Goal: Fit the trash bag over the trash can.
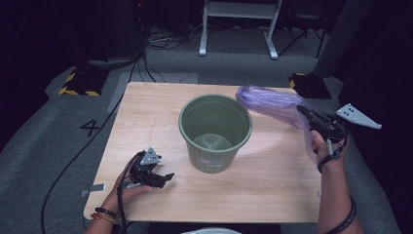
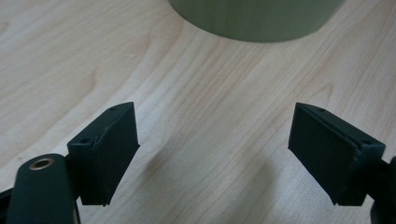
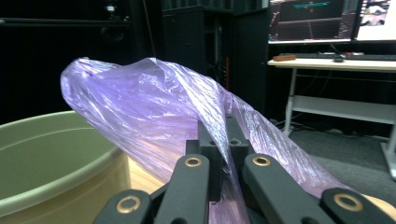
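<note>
— What's in the round green plastic bin (image 1: 215, 132)?
— Nothing; it stands mid-table.
— And the grippers?
— The right gripper (image 1: 308, 115) pinches a thin purple plastic bag (image 1: 270, 103), raised beside the bin's rim. The left gripper (image 1: 164, 178) rests near the bin's base, jaws wide apart, holding nothing.

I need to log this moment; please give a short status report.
Right claw shut on purple bag, held up beside green bin. Left claw open, nothing between, low over table. Bin mouth unobstructed.

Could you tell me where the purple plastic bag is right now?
In the high view the purple plastic bag hangs at the right, pinched in the right gripper just beyond the green bin's rim, above the table.
</note>
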